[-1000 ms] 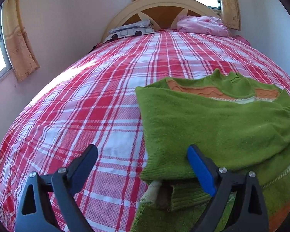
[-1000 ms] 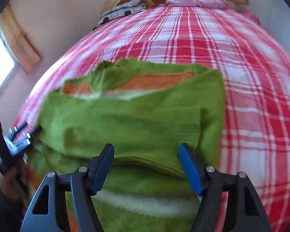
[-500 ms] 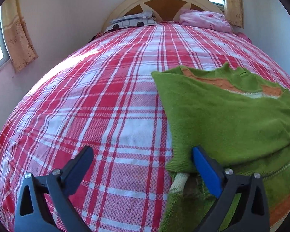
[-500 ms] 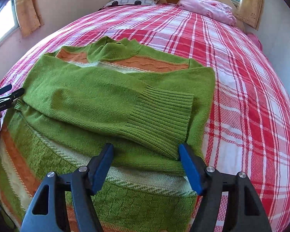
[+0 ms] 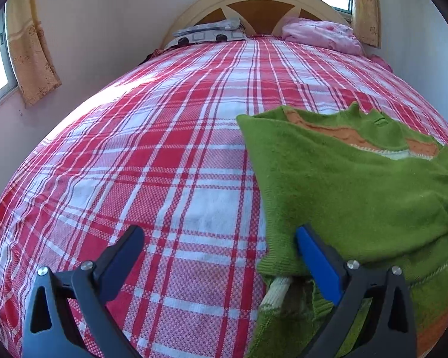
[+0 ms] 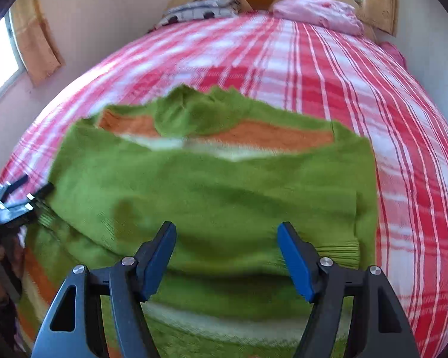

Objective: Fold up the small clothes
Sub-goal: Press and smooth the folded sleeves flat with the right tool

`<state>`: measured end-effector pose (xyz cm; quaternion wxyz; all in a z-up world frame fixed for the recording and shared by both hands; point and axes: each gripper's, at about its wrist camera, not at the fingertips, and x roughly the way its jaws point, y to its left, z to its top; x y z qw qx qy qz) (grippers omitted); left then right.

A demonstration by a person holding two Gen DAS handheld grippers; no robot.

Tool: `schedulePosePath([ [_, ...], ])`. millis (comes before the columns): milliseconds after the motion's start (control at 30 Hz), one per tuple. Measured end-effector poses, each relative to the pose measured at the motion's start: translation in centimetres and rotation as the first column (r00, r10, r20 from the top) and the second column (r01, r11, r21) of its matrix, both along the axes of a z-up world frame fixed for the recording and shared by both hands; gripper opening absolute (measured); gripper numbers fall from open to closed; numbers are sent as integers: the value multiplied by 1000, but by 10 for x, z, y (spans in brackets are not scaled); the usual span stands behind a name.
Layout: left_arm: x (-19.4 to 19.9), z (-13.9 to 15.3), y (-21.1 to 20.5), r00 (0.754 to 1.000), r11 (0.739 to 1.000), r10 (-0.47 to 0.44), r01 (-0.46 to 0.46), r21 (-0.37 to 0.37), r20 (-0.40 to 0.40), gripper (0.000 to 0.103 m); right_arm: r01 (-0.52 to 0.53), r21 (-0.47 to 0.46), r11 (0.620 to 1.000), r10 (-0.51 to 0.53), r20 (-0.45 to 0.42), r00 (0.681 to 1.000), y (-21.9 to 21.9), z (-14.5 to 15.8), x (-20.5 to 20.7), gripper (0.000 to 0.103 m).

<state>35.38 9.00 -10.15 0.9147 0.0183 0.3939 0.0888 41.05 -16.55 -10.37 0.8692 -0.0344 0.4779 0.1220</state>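
I'm holding both claws open over the green sweater [image 6: 212, 197], nothing gripped in either. My left gripper [image 5: 218, 256] is spread wide, jaws straddling the sweater's left edge, one finger over bare plaid bedsheet [image 5: 134, 164], the blue-padded one touching or just above the folded knit. My right gripper [image 6: 227, 250] is also open, hovering low over the near fold with only fabric between its jaws.

The sweater is lying flat on the bed, collar toward the headboard [image 5: 254, 6], sleeves folded across the chest. Compared to half a second ago, the right view is dropping in closer and going blurry, so that claw is moving in toward the sleeve cuff; a second ago it was in much the same low spot, then pulled back, now it's coming down again. The left view is barely shifting, sweater edge sitting slightly further right in frame.

My read: the sleeve fold is done and released, and I'm lining up for the next fold, probably hem up toward the collar. Nothing grabbed yet. Pillows [image 5: 319, 32] are sitting far off, out of the way
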Motion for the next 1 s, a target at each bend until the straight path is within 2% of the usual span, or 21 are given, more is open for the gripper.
schedulePosePath([
  [67,1,-1,1,1000,1000,-5,5,-10,-6,103,-22,-23,999,23,33,999,-5,-2,-17,71],
  [167,1,-3,2,1000,1000,-12,11,-25,-17,103,-15,21,1000,14,39,999,-25,-4,-33,71],
  [400,-7,1,-11,1000,999,-23,22,43,10,103,-28,-37,999,32,108,994,-24,-10,-43,73],
  [733,-35,12,-14,998,999,-33,32,37,48,103,-10,29,1000,7,110,994,-34,-6,-46,74],
  [1000,-50,14,-18,998,998,-53,51,31,46,103,-6,30,1000,3,103,995,-35,-3,-54,74],
])
